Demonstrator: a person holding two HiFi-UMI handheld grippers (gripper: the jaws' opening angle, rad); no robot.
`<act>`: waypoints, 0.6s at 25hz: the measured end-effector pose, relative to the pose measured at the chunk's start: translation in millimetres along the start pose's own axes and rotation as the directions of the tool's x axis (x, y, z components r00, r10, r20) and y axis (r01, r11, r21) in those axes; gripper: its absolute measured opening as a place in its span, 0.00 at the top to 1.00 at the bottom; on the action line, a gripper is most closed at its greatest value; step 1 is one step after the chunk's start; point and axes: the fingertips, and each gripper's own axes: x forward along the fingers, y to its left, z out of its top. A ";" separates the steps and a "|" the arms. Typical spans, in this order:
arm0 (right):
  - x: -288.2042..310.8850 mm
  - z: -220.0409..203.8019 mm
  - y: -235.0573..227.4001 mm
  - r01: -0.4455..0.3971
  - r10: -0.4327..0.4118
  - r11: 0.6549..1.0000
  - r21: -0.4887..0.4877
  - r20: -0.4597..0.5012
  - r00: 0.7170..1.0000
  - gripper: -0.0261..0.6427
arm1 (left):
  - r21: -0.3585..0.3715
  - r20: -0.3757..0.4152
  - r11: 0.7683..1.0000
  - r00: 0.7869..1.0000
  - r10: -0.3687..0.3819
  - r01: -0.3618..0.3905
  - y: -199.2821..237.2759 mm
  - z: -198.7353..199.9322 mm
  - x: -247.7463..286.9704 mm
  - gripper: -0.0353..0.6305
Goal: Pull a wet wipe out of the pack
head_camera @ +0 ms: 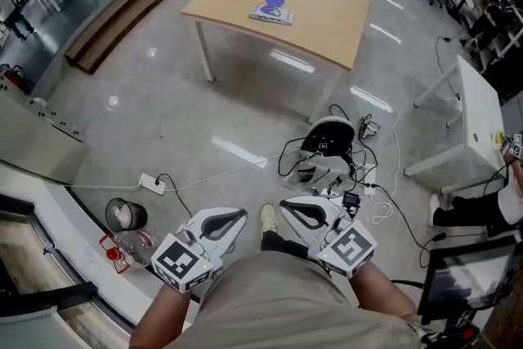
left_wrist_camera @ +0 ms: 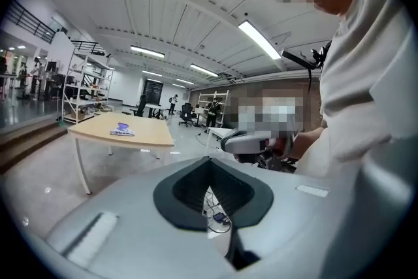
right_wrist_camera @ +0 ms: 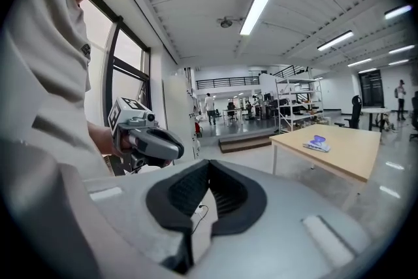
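Observation:
The wet wipe pack (head_camera: 272,11), white and blue-purple, lies flat on the far side of a light wooden table (head_camera: 327,20), well away from me. It also shows small in the left gripper view (left_wrist_camera: 122,131) and the right gripper view (right_wrist_camera: 317,144). My left gripper (head_camera: 242,215) and right gripper (head_camera: 284,205) are held close to my body above the floor, side by side. Each has its jaws shut with the tips touching and nothing between them (left_wrist_camera: 210,160) (right_wrist_camera: 209,164). Each camera sees the other gripper alongside.
On the grey floor between me and the table lie tangled cables (head_camera: 359,184), a black-and-white device (head_camera: 331,135) and a power strip (head_camera: 151,184). A small bin (head_camera: 125,214) stands at my left. A white desk (head_camera: 478,118) is at the right, a low step platform (head_camera: 122,16) far left.

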 end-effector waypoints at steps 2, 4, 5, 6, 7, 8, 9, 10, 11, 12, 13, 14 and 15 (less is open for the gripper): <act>14.2 15.1 -31.9 -0.030 0.031 0.999 -0.021 0.018 0.999 0.96 | 0.030 -0.003 0.999 1.000 0.023 -0.023 26.1 21.9 23.6 0.94; 27.0 21.9 -66.8 -0.043 0.044 0.998 -0.038 0.026 0.999 0.96 | 0.037 -0.001 0.998 0.998 0.057 -0.057 53.7 37.3 47.0 0.94; 32.6 22.5 -85.2 -0.045 0.046 0.998 -0.041 0.027 0.999 0.96 | 0.033 0.001 0.997 0.997 0.073 -0.073 66.9 43.2 59.6 0.94; 37.5 21.8 -103.6 -0.044 0.045 0.998 -0.038 0.026 0.999 0.96 | 0.028 0.003 0.996 0.997 0.082 -0.082 78.6 48.4 72.6 0.94; 41.6 20.6 -121.2 -0.041 0.042 0.999 -0.032 0.023 0.999 0.96 | 0.028 0.004 0.996 0.996 0.084 -0.084 88.6 53.5 85.6 0.94; 45.2 19.4 -136.8 -0.038 0.039 0.999 -0.026 0.020 0.999 0.96 | 0.032 0.003 0.996 0.997 0.083 -0.083 97.2 58.9 97.5 0.94; 48.2 18.2 -149.6 -0.036 0.036 0.999 -0.018 0.017 0.999 0.96 | 0.039 -0.001 0.996 0.997 0.079 -0.079 104.7 63.6 107.6 0.94; 51.0 16.4 -159.8 -0.033 0.034 0.999 -0.010 0.013 0.999 0.96 | 0.045 -0.008 0.996 0.997 0.076 -0.075 111.8 66.4 115.9 0.94; 53.6 14.1 -168.5 -0.031 0.031 1.000 -0.001 0.007 1.000 0.96 | 0.045 -0.015 0.996 0.997 0.073 -0.072 119.3 67.6 123.1 0.94; 56.5 11.7 -176.9 -0.027 0.027 1.000 0.005 0.000 1.000 0.96 | 0.039 -0.020 0.997 0.997 0.071 -0.070 127.3 68.0 130.0 0.94; 60.0 9.6 -185.9 -0.022 0.022 1.000 0.008 -0.005 1.000 0.96 | 0.029 -0.023 0.997 0.998 0.067 -0.066 136.0 68.4 137.3 0.94; 64.3 8.3 -195.9 -0.014 0.014 1.000 0.009 -0.008 1.000 0.96 | 0.022 -0.024 0.998 0.998 0.061 -0.060 145.4 69.3 145.0 0.94; 69.6 7.7 -206.2 -0.006 0.006 1.000 0.011 -0.009 1.000 0.96 | 0.020 -0.024 0.998 0.998 0.053 -0.053 155.2 70.8 152.7 0.94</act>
